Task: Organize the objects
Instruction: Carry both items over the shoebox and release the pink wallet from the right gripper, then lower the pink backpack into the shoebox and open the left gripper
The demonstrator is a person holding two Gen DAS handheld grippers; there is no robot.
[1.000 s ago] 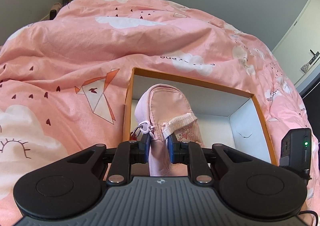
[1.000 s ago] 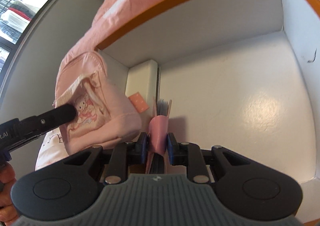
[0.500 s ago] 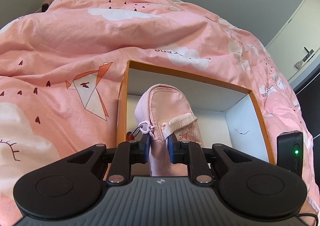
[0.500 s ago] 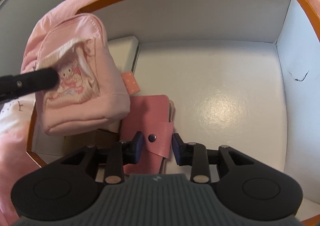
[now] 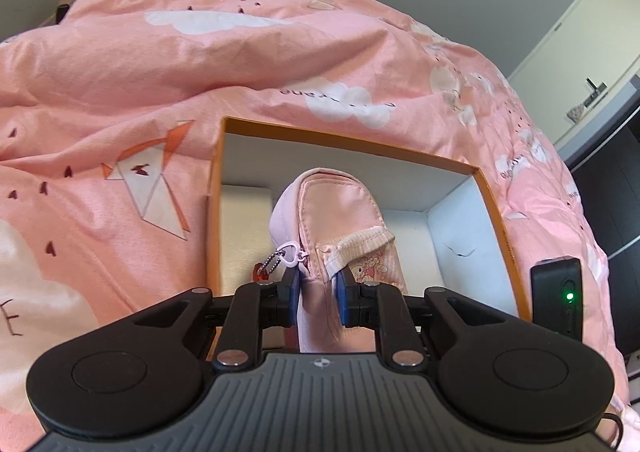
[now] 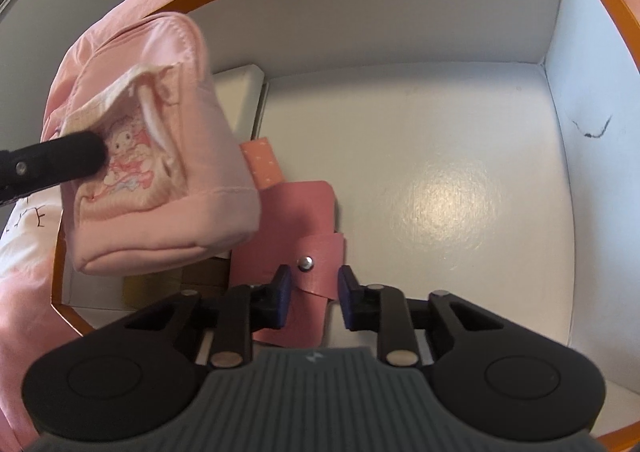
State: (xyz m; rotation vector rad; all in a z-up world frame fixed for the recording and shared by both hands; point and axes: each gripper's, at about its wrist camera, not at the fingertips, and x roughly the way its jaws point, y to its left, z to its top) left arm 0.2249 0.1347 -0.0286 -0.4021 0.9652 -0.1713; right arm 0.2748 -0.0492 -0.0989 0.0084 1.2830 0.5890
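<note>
My left gripper (image 5: 318, 298) is shut on a small pink backpack (image 5: 334, 212) with a cartoon print and holds it over the left part of an orange-rimmed white box (image 5: 352, 144). The backpack also shows in the right wrist view (image 6: 160, 172), hanging above the box floor with a left finger (image 6: 56, 160) on it. My right gripper (image 6: 312, 294) is open just above a pink snap wallet (image 6: 298, 212) that lies flat on the box floor (image 6: 440, 172); the pads do not touch it.
A white box (image 6: 244, 92) lies at the box's far left corner (image 5: 244, 212). An orange card (image 6: 262, 162) and tan items (image 6: 200, 280) lie under the backpack. The box sits on a pink duvet (image 5: 140, 92). A door (image 5: 580, 32) is far right.
My right gripper opened and let go of the pink wallet, which now lies flat on the box floor. The left gripper kept holding the backpack, with little shift.
</note>
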